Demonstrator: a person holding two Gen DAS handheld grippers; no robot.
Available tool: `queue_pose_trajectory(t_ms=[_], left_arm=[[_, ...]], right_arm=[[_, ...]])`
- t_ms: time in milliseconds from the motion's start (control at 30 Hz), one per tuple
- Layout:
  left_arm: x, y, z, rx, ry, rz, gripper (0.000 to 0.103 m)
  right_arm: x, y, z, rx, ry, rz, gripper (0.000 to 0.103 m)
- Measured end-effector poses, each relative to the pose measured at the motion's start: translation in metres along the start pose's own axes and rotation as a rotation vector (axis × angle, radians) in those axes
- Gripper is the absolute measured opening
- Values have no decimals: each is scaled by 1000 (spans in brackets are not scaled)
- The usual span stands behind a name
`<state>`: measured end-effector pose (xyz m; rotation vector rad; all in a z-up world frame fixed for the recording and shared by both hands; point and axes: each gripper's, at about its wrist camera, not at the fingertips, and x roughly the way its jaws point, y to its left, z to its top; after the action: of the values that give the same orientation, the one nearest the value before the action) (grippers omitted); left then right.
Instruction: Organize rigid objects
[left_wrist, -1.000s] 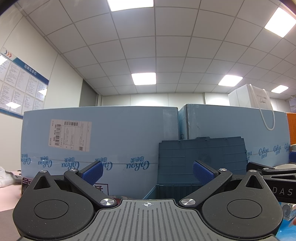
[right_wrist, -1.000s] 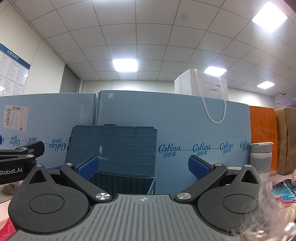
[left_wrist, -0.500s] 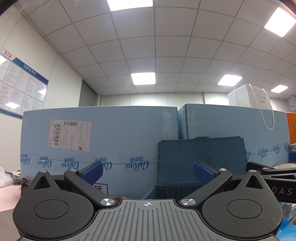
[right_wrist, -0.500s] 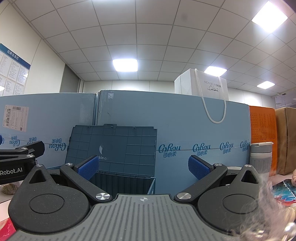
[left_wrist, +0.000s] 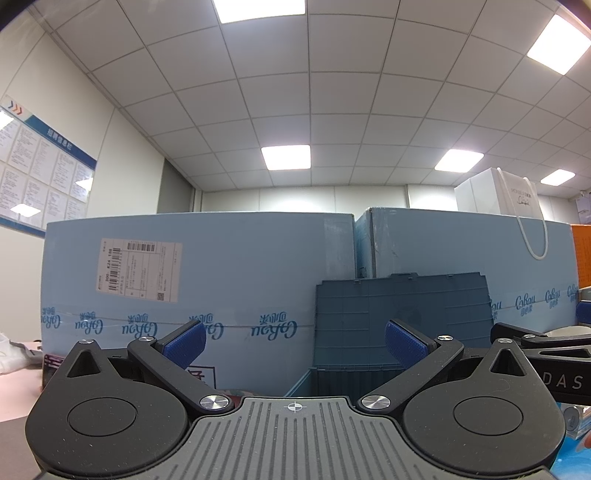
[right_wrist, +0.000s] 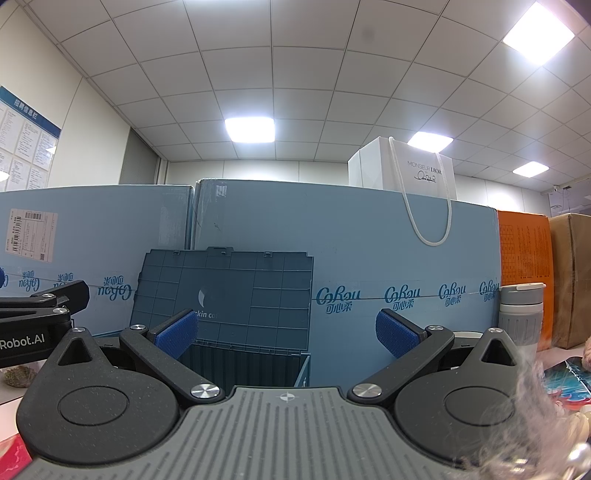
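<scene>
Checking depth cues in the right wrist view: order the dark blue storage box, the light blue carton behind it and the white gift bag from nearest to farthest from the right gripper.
From the right gripper, both grippers open:
1. Dark blue storage box, straight ahead, lid raised.
2. Light blue carton, directly behind the box.
3. White gift bag, up on the carton, to the right.

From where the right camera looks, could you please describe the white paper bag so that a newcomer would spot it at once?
Find the long wall of pale blue cartons behind the table. The white paper bag stands on top of the right-hand carton. It alone is white, has printed lettering, and has a white cord handle drooping over the blue face.
</scene>
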<state>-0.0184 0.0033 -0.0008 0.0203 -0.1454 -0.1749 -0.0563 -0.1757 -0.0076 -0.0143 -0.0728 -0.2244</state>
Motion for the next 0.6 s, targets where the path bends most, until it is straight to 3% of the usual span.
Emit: queue_pose_trajectory(t_ms=[600], left_arm=[[-1, -1, 0, 4, -1, 2, 103]], right_arm=[[0, 0, 0, 1, 0, 0, 103]])
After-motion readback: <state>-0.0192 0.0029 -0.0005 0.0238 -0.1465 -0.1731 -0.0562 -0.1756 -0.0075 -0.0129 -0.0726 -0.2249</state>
